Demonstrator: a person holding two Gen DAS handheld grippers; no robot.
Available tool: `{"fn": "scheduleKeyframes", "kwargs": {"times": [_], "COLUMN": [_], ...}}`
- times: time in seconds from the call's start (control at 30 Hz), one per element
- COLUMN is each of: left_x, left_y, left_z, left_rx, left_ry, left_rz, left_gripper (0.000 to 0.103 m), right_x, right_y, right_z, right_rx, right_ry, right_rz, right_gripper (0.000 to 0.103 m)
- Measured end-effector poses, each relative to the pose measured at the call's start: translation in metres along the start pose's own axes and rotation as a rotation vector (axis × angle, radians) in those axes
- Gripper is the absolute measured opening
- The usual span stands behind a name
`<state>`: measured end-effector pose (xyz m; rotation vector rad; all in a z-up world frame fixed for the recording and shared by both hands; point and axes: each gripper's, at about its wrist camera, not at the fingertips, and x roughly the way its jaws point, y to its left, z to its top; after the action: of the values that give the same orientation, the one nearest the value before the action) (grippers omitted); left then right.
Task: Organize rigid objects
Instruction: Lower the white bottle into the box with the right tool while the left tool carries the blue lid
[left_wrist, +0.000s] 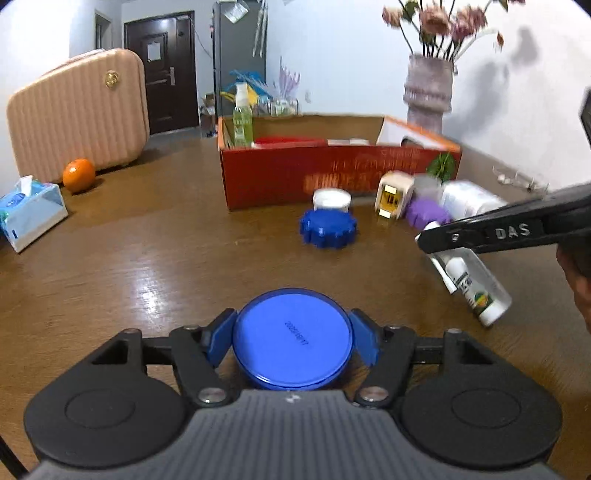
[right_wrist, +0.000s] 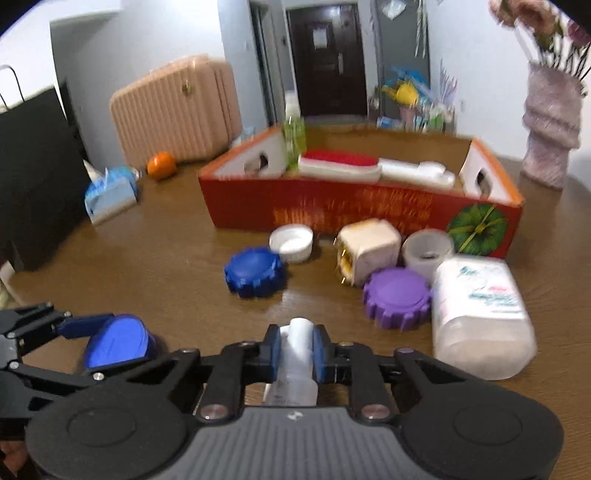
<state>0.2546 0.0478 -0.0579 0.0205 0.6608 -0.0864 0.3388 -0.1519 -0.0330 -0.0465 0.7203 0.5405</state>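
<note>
My left gripper (left_wrist: 291, 341) is shut on a round blue tin (left_wrist: 291, 338), held above the wooden table (left_wrist: 147, 258); it also shows in the right wrist view (right_wrist: 116, 341). My right gripper (right_wrist: 295, 349) is shut on a small clear bottle (right_wrist: 293, 363), which hangs below it in the left wrist view (left_wrist: 476, 286). A red cardboard box (left_wrist: 295, 173) stands ahead, holding a green spray bottle (left_wrist: 242, 122) and other items. In front of it lie a blue gear-shaped lid (right_wrist: 255, 271), a purple gear-shaped lid (right_wrist: 397, 297), a white cap (right_wrist: 291, 243), a cream cube (right_wrist: 367, 251) and a large white bottle (right_wrist: 480, 314).
A pink suitcase (left_wrist: 77, 114), an orange (left_wrist: 78, 175) and a tissue box (left_wrist: 29, 212) sit at the left. A vase of flowers (left_wrist: 428, 92) stands behind the box at the right. A translucent cup (right_wrist: 426, 251) sits by the cube.
</note>
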Motion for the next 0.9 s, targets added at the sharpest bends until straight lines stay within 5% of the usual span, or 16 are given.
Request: {"fn": "scheduleKeyframes", "kwargs": {"times": [0.27,0.47,0.67,0.9], "left_x": [-0.003,0.063,0.173,0.233], "left_y": [0.008,0.018,0.035,0.039], "left_z": [0.061,0.156,0.219,0.234], "left_rx": [-0.034,-0.013,0.024,0.07], "left_ry": [-0.107,-0.092,0.072,0.129], "left_rz": [-0.081,-0.072,-0.013,0.041], "left_gripper": [0.067,0.067,0.067,0.068], "right_x": [-0.052,-0.038,0.038,0.125], "right_y": [-0.015,-0.051,-0.11,-0.15], "right_z": [0.016,0.092,0.169,0.175], "right_rx": [0.006,-0.047,-0.039,-0.016], "right_ry": [-0.23,-0.317,-0.3,-0.205], "right_rz": [-0.038,-0.11,-0.243,-0.341], "right_gripper": [0.017,0.017,0.017,0.018]}}
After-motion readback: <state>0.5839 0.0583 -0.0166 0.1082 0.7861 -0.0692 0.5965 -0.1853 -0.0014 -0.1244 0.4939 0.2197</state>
